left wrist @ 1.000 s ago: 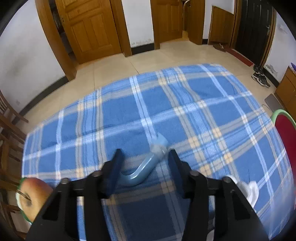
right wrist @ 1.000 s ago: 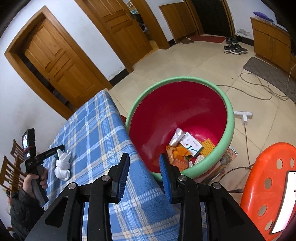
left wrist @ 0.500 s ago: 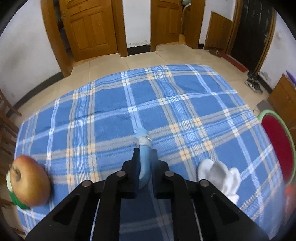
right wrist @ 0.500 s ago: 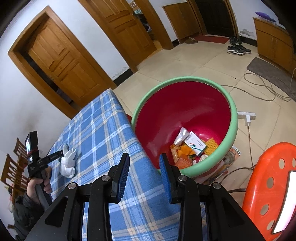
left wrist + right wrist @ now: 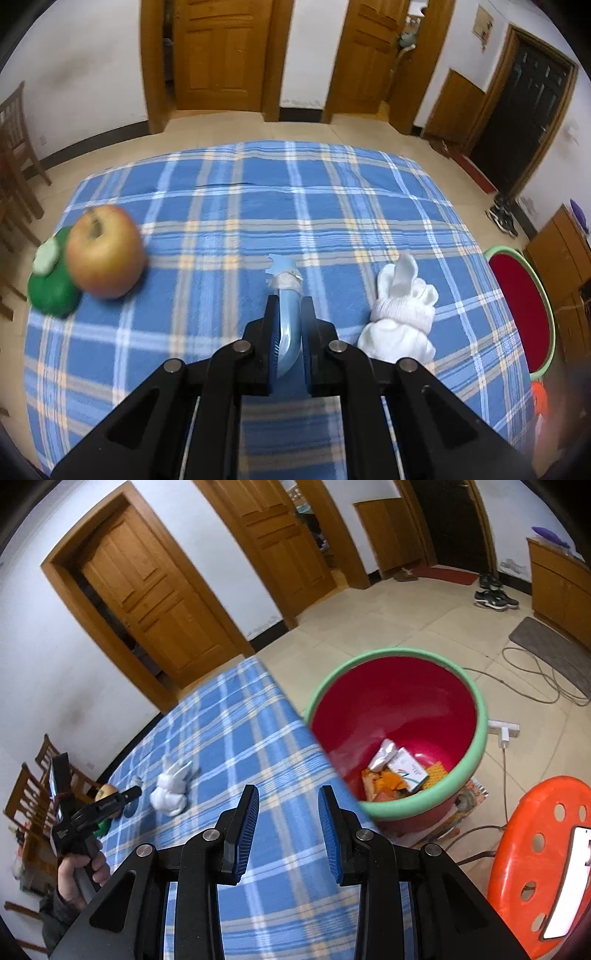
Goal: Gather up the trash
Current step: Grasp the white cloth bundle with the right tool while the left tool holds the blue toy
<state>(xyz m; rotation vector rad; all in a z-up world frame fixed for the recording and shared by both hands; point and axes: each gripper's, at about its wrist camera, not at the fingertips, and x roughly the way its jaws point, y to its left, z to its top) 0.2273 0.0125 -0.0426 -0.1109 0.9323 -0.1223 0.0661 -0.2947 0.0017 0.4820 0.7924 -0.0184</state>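
Trash bin [image 5: 480,716] beside the table already holds scraps; left gripper [image 5: 288,321] clamps a blue curved plastic piece [image 5: 286,332], right gripper [image 5: 288,812] open and empty, white sock [image 5: 400,314] left on the cloth

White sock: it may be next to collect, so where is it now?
In the left wrist view the white sock lies on the blue checked tablecloth, just right of the left claw, between it and the red bin.

Both grippers, the left gripper [image 5: 287,325] and the right gripper [image 5: 288,825], are matte black angular linkages with round silver pivot screws and ribbed blue pads [image 5: 249,825], while a dark sleeve [image 5: 55,919] shows at lower left.
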